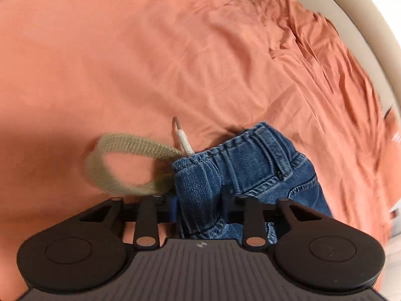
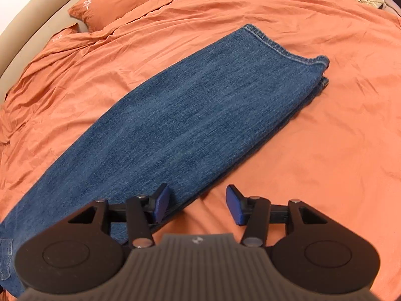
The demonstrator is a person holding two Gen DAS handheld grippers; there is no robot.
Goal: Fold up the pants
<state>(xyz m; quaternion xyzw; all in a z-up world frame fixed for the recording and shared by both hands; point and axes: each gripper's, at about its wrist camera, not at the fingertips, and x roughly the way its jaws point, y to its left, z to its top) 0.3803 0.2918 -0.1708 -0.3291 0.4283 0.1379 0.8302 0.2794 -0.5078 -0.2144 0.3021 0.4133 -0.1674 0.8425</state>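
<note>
Left gripper (image 1: 200, 205), lower centre, is clenched on the waistband of the jeans (image 1: 240, 170), lifted over the bedsheet (image 1: 150, 62); a drawstring loop (image 1: 117, 165) dangles at left. Right gripper (image 2: 198, 204) is released, jaws spread astride the leg's near edge; the doubled legs (image 2: 190, 115) run toward upper right, hems (image 2: 295, 55) stacked. Risk: the loose loop could snag, or lifting could shear the stacked legs. Open sheet lies right of the legs; pillows (image 2: 125, 0) crowd the upper left.
</note>
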